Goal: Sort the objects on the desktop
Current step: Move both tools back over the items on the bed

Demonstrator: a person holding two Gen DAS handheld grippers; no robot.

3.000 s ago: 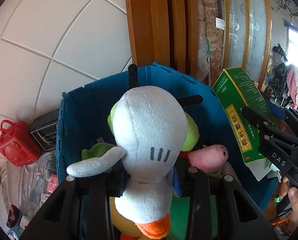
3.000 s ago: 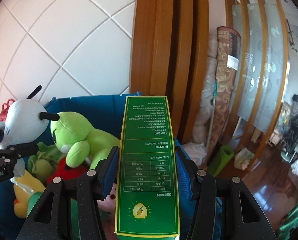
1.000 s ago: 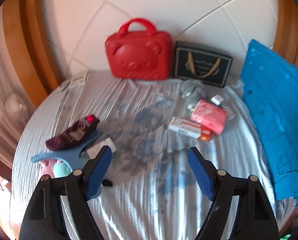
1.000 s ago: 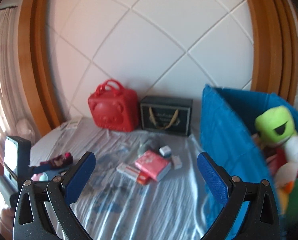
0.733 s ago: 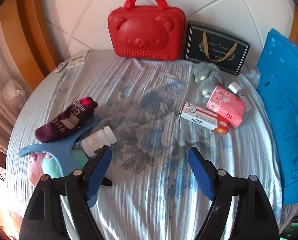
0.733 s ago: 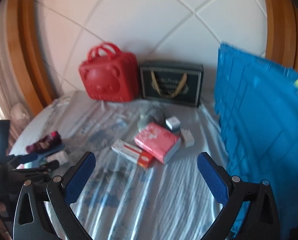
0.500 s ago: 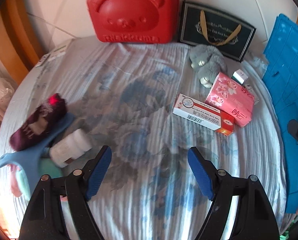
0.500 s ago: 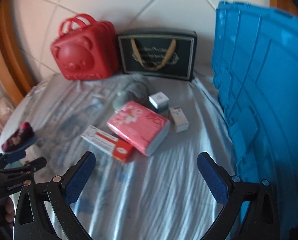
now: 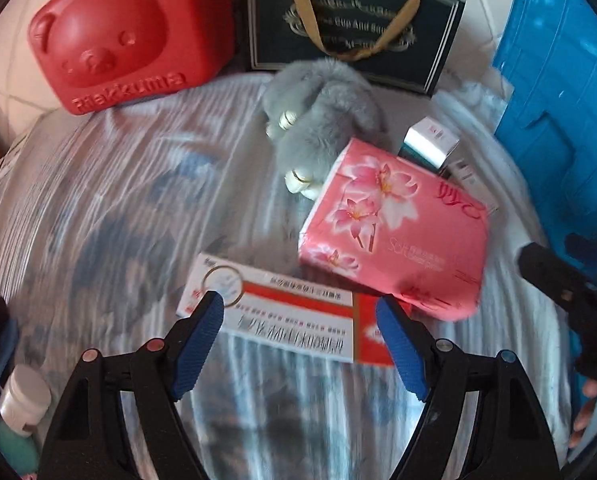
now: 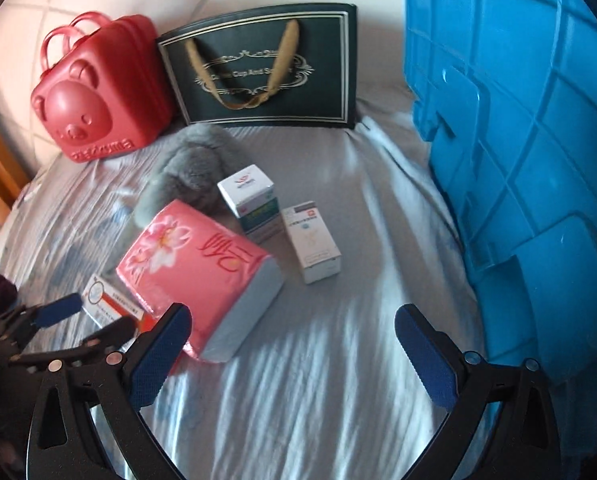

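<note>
- Left wrist view: the left gripper (image 9: 298, 320) has its jaws wide apart and holds nothing. The red-and-white box (image 9: 286, 314) lies between the fingertips, untouched as far as the view shows.
- Just right and farther: the pink tissue pack (image 9: 394, 228), its near edge resting on the box. Beyond it lie the grey plush (image 9: 322, 120) and a small white box (image 9: 430, 142).
- The white bottle (image 9: 22, 400) sits at the near left edge.
- Right wrist view: the right gripper (image 10: 294, 344) also stands wide open and empty, over bare cloth near the tissue pack (image 10: 198, 276).
- Two small boxes (image 10: 310, 240) stand apart from the blue bin (image 10: 538, 184) on the right.
- Judgement: sorting is unfinished; at least six items are left on the surface.
- Surface: a pale wrinkled floral cloth (image 10: 338, 380). The red case (image 10: 98, 108) and dark gift bag (image 10: 266, 68) stand at the far edge against a white panelled wall.
</note>
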